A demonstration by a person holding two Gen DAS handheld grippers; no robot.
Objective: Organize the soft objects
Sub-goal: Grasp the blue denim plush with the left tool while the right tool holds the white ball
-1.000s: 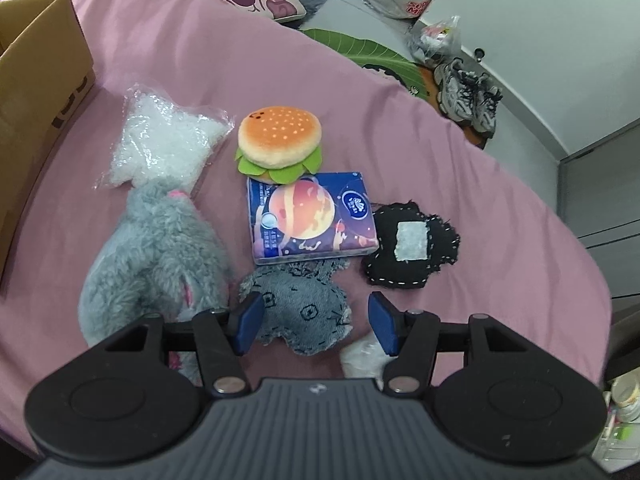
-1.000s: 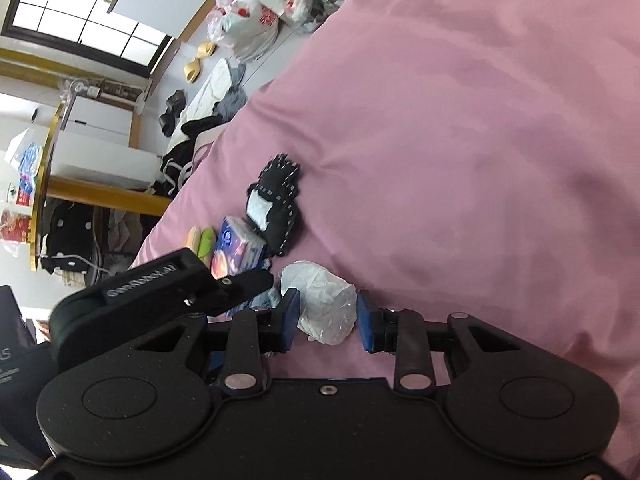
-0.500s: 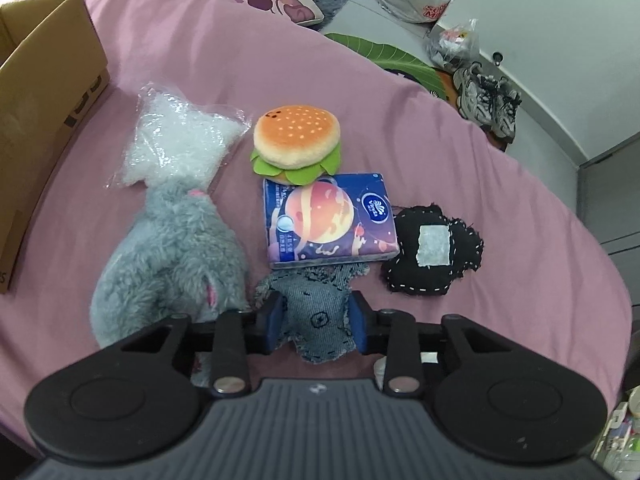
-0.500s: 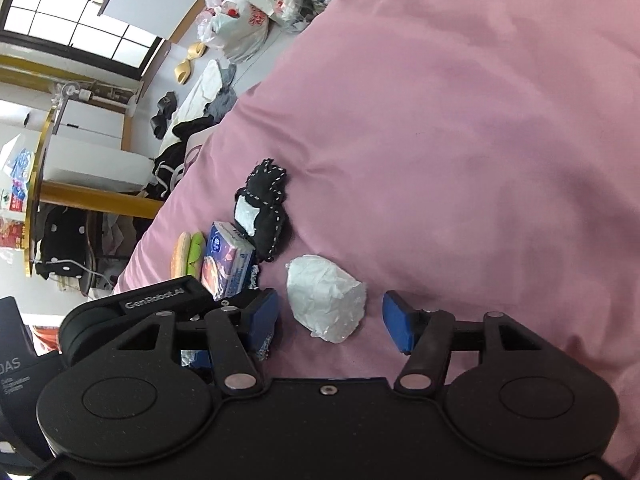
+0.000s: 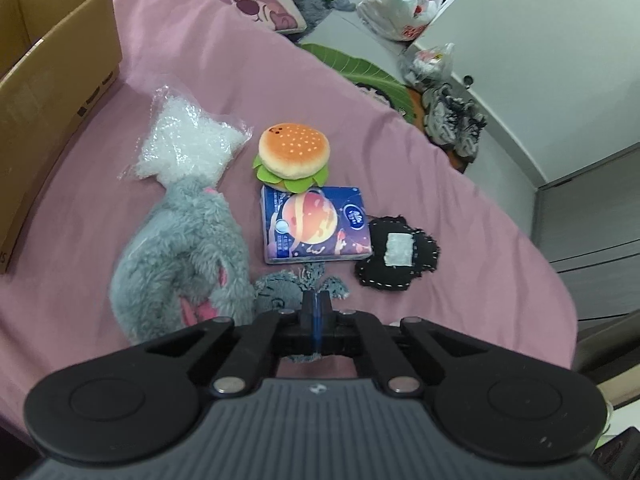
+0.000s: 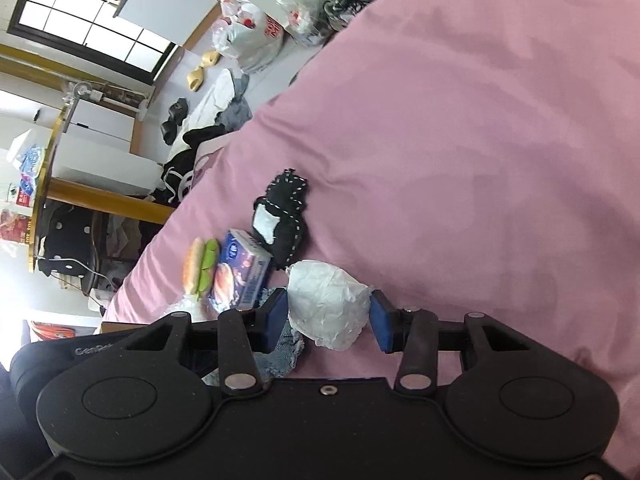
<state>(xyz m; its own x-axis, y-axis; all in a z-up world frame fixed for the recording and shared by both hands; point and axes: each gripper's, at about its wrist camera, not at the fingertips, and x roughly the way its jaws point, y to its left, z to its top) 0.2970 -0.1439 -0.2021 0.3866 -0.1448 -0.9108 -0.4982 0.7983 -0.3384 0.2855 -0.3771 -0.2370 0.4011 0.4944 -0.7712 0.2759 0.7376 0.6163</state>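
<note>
My left tongs (image 5: 316,308) clench the grey cloth (image 5: 280,290), my right tongs (image 6: 330,318) straddle the white wad (image 6: 328,306), perhaps touching, on the pink sheet (image 5: 360,128) beside a box (image 5: 48,80) whose inside I can't see.

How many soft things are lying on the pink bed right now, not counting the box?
7: bag of white stuffing, burger toy, grey plush, tissue pack, black patch, denim piece pinched by the left gripper, white wad between the right gripper pads. Others may be hidden.

1 plush burger (image 5: 294,154), 1 tissue pack (image 5: 316,226), 1 cardboard box (image 5: 48,80), maybe 3 fabric pieces, 2 shoes (image 5: 454,118).
</note>
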